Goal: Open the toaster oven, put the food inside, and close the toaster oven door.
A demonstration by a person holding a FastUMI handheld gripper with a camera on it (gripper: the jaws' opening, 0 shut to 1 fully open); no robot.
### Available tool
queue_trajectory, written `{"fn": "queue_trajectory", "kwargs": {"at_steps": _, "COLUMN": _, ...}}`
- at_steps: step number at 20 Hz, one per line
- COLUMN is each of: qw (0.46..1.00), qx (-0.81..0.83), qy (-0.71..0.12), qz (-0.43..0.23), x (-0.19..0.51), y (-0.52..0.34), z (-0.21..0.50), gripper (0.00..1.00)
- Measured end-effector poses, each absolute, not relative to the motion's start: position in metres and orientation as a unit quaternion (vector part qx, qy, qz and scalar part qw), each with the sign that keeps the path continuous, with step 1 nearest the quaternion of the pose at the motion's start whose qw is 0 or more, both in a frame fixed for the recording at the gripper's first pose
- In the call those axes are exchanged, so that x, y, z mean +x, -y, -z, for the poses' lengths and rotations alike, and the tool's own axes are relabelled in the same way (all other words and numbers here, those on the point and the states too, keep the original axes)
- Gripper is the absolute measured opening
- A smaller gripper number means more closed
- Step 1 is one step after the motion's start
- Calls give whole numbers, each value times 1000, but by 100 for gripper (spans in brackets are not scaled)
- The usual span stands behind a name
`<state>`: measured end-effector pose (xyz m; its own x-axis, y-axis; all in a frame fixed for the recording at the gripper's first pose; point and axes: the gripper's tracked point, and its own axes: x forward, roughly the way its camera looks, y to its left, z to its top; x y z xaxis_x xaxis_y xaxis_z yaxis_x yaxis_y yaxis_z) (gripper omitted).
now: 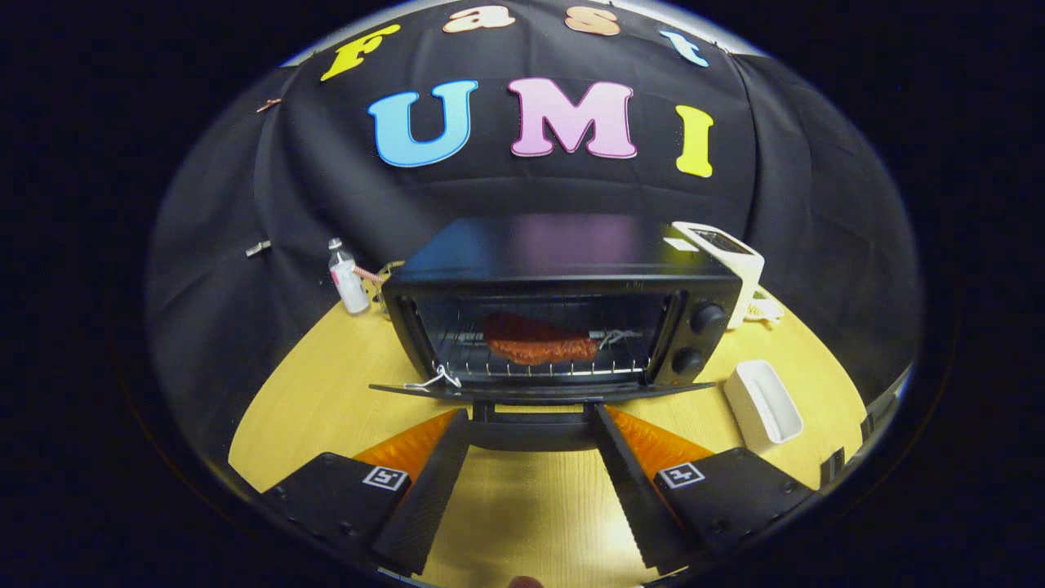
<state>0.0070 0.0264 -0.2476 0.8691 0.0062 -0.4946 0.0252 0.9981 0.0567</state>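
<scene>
So the gripper (531, 418) has its fingers spread wide apart w/ nothing between them, tips sitting right at the front edge of the dropped-open door (539, 390) of the black toaster oven (563, 282) at 12 o'clock. The food (539, 340), a reddish-brown slab, is already on the wire rack (531, 367) inside. White tray (763, 402) at approx 2 o'clock, small bottle (348, 286) at 10, white box-type appliance (731, 265) behind the oven's right side. Can't read any brand or label; only square marker tags on the fingers.

Recording booth, mock kitchen: you face black cloth walls (204, 269), a wooden table (326, 384), a toaster oven (563, 327) and a white toaster (731, 261)
</scene>
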Motion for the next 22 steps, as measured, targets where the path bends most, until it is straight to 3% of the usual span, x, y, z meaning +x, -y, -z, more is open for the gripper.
{"fn": "queue_trajectory", "kwargs": {"at_steps": 12, "qw": 977, "qx": 69, "qy": -202, "qz": 11, "x": 89, "y": -20, "z": 200, "gripper": 95}}
{"fn": "queue_trajectory", "kwargs": {"at_steps": 22, "qw": 980, "qx": 69, "qy": -181, "qz": 41, "x": 65, "y": 13, "z": 176, "gripper": 99}}
